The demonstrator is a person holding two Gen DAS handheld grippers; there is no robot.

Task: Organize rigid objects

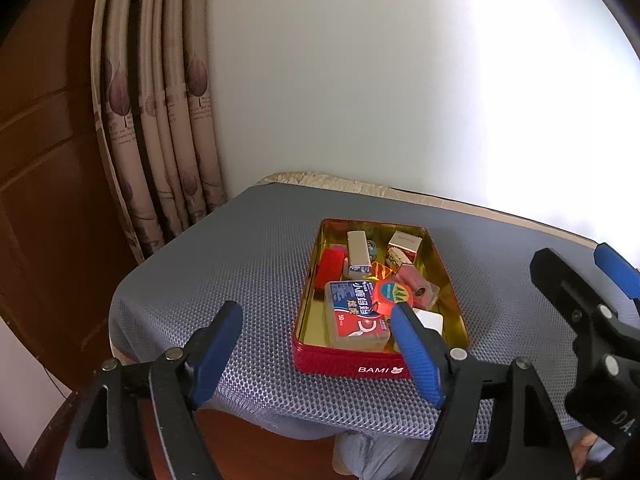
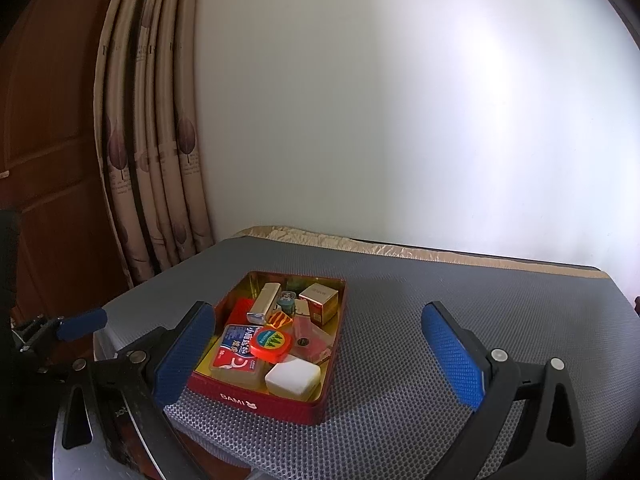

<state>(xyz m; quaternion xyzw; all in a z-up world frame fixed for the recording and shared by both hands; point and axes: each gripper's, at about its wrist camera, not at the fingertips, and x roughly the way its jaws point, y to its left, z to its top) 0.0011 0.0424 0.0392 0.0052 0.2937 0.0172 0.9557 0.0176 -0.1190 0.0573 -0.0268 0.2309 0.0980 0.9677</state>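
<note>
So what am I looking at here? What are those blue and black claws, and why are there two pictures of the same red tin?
No robot here: a person holds a two-finger gripper in each hand, and each gripper carries a wide-angle camera looking along its fingers. One picture comes from the left gripper, the other from the right gripper. The blue parts are the finger pads. Both grippers are open and hold nothing. They hover near a red tin marked BAMI, which sits on a grey mat. Inside the tin lie small things, among them a white block, a round orange tape, a flat plastic box, a silver case and a gold carton. Behind are a curtain and a white wall.
</note>
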